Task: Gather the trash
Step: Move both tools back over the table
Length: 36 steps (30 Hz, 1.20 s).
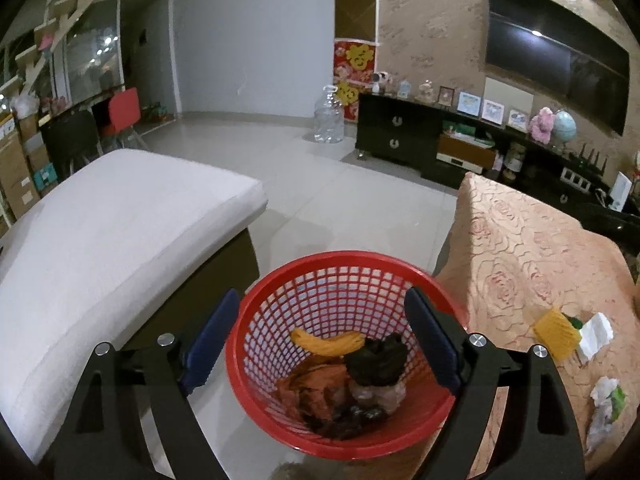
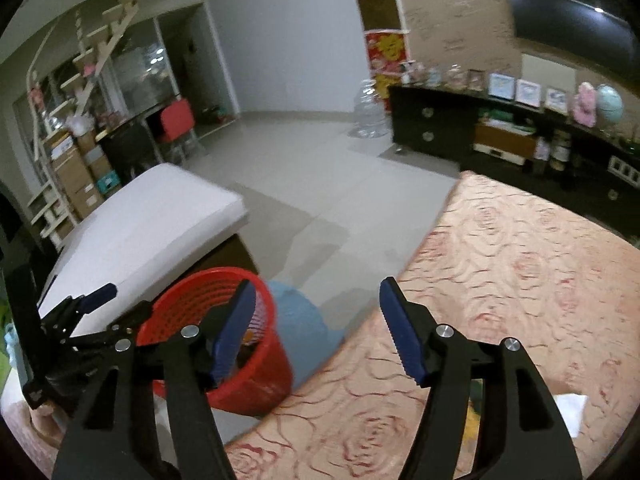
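L tongs (image 1: 320, 344) wide open, empty, over red bin (image 1: 340, 446), likely post-drop. R tongs (image 2: 318, 326) half open, empty, above table (image 2: 520, 248). Remaining trash: yellow scrap (image 1: 556, 332), tissue (image 1: 596, 336) on table, beside bin for short carry.

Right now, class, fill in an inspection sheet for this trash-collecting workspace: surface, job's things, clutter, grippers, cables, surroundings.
Surface: pink rose-patterned cloth covers the table; pale tiled floor beside it.
Job's things: red mesh basket on the floor holds a yellow piece, orange wrapper and dark scraps. On the cloth lie a yellow packet, white tissue and crumpled wrapper.
Clutter: nothing seen beyond that trash.
Grippers: left gripper open over the basket, empty; right gripper open, empty, by the table edge.
Cables: nothing seen.
Surroundings: white cushioned bench, black TV cabinet, clear water jug.
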Each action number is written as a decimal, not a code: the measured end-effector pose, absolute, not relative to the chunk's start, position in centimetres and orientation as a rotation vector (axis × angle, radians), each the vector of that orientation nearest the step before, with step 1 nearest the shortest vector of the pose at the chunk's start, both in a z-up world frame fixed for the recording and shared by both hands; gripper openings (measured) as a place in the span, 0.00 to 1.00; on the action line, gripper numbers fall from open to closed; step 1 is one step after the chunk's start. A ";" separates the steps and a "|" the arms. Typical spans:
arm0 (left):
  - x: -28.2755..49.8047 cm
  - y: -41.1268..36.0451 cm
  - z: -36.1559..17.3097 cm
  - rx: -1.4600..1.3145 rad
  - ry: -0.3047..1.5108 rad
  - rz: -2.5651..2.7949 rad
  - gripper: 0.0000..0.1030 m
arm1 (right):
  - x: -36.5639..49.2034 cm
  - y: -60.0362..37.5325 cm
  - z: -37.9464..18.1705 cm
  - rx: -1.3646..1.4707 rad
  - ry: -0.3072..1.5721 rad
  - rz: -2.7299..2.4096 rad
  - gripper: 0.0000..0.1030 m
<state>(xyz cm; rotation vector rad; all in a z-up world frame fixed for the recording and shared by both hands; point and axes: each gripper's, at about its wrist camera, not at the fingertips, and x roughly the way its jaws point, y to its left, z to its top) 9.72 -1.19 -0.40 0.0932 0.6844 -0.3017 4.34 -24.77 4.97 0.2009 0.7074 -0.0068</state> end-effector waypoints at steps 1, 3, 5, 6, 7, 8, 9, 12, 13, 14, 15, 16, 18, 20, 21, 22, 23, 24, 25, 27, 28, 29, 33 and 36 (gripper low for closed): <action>9.6 -1.4 -0.3 0.093 0.681 -0.307 0.79 | 3.7 -25.5 5.1 0.203 0.703 -0.024 0.61; 9.4 -1.8 -0.1 0.092 0.674 -0.320 0.79 | 2.3 -27.0 5.2 0.205 0.698 -0.060 0.62; 9.0 -2.5 0.2 0.089 0.669 -0.334 0.79 | 1.1 -28.2 5.3 0.200 0.697 -0.097 0.62; 9.0 -2.7 0.3 0.088 0.666 -0.341 0.79 | 0.5 -28.7 5.3 0.197 0.697 -0.112 0.63; 8.8 -3.1 0.4 0.088 0.662 -0.350 0.79 | -0.4 -29.7 5.2 0.194 0.694 -0.139 0.63; 8.6 -3.4 0.5 0.087 0.660 -0.356 0.79 | -1.2 -30.3 5.2 0.196 0.692 -0.158 0.64; 8.5 -3.7 0.5 0.087 0.658 -0.363 0.79 | -2.0 -31.2 5.1 0.202 0.690 -0.181 0.66; 8.0 -4.8 0.6 0.091 0.653 -0.386 0.79 | -4.1 -33.0 4.7 0.223 0.691 -0.230 0.66; 7.7 -5.4 0.6 0.096 0.651 -0.397 0.79 | -5.0 -33.9 4.5 0.234 0.690 -0.254 0.66; 7.5 -5.9 0.6 0.101 0.650 -0.406 0.79 | -5.7 -34.6 4.4 0.240 0.690 -0.272 0.66; 7.4 -6.3 0.6 0.106 0.649 -0.412 0.79 | -6.6 -35.5 4.2 0.248 0.690 -0.299 0.67; 7.2 -6.8 0.5 0.112 0.647 -0.419 0.79 | -7.3 -36.0 4.1 0.254 0.692 -0.315 0.67; 6.7 -8.0 0.4 0.128 0.643 -0.438 0.79 | -8.7 -37.1 3.7 0.272 0.695 -0.342 0.68; 6.3 -8.9 0.3 0.138 0.644 -0.455 0.79 | -10.2 -38.2 3.2 0.296 0.701 -0.369 0.69; 6.1 -9.4 0.2 0.144 0.644 -0.464 0.79 | -10.7 -38.7 3.0 0.304 0.706 -0.380 0.70; 5.8 -10.0 0.1 0.154 0.644 -0.476 0.79 | -11.5 -39.2 2.6 0.312 0.713 -0.395 0.70; 5.5 -10.6 0.0 0.163 0.643 -0.484 0.79 | -11.9 -39.5 2.3 0.315 0.718 -0.403 0.70; 5.2 -11.3 -0.1 0.174 0.643 -0.496 0.79 | -12.6 -39.9 1.9 0.319 0.727 -0.415 0.70; 4.8 -11.8 -0.3 0.184 0.643 -0.508 0.79 | -13.1 -40.0 1.8 0.320 0.733 -0.422 0.70; 4.2 -12.9 -0.6 0.205 0.640 -0.531 0.79 | -14.1 -40.7 1.2 0.325 0.747 -0.439 0.70; 3.9 -13.4 -0.7 0.215 0.638 -0.540 0.79 | -14.4 -41.1 1.0 0.328 0.750 -0.447 0.70; 3.3 -14.1 -1.0 0.231 0.636 -0.555 0.79 | -14.6 -41.3 0.9 0.332 0.752 -0.452 0.70; 1.6 -16.7 -2.0 0.289 0.634 -0.601 0.79 | -16.1 -42.7 0.7 0.363 0.742 -0.480 0.70; 0.4 -18.6 -2.9 0.319 0.650 -0.646 0.79 | -17.0 -43.2 0.6 0.375 0.738 -0.490 0.70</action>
